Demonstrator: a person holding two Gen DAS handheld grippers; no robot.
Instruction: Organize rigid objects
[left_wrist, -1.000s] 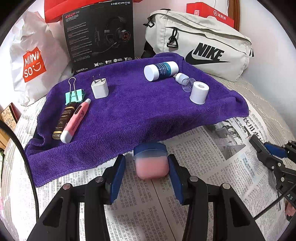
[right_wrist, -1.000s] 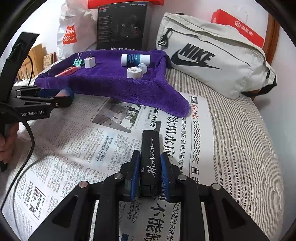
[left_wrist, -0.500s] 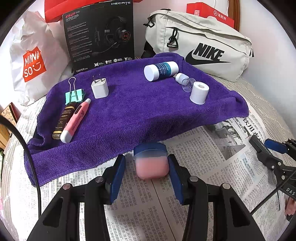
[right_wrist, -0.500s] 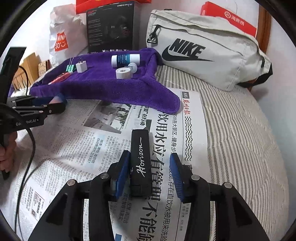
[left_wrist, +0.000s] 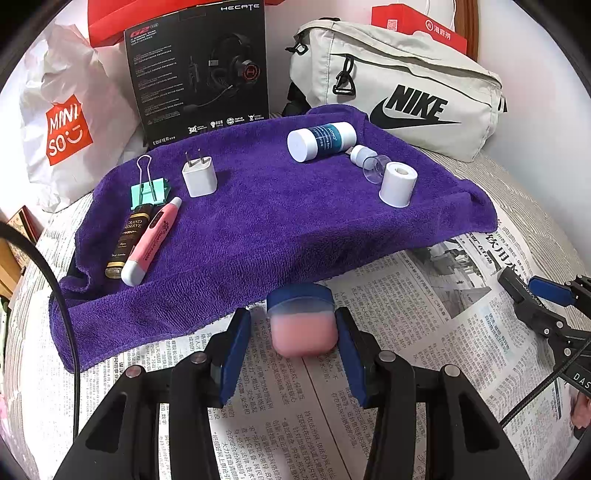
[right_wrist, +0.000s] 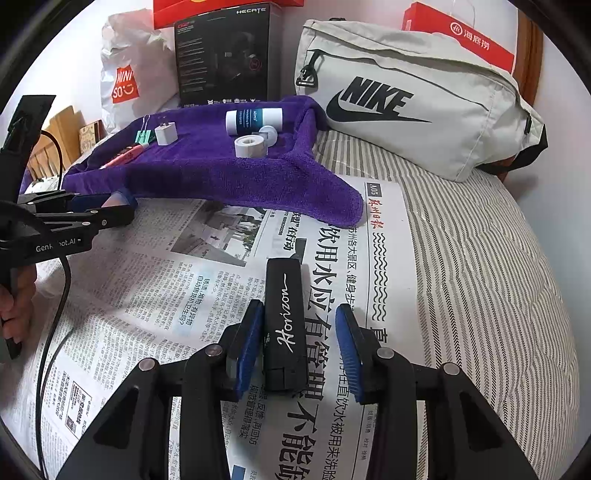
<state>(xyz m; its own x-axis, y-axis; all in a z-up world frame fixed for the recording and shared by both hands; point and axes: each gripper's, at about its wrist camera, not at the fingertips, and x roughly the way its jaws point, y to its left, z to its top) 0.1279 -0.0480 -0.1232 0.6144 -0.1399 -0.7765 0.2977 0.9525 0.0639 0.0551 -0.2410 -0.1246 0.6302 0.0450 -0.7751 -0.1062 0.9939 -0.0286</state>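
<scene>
Pink jar w/ blue lid (left_wrist: 301, 325) sits between my left jaws on the newspaper, lid end pointing away from me, right jaw pad abt touching it, small gap on the left.

Black "Horizon" stick (right_wrist: 285, 321) lies flat between my right jaws, lengthwise along them, hugging the left pad, clear gap to the right pad.

Ahead of my left jaws, on the purple towel (left_wrist: 258, 229): far left, pink pen (left_wrist: 151, 242) beside brown tube (left_wrist: 129, 240), green binder clip (left_wrist: 149, 190) and white plug (left_wrist: 199, 177) beyond; far right, white-blue bottle (left_wrist: 321, 141) on its side, small clear-cap vial (left_wrist: 369, 160), white tape roll (left_wrist: 398, 184) upright.
</scene>
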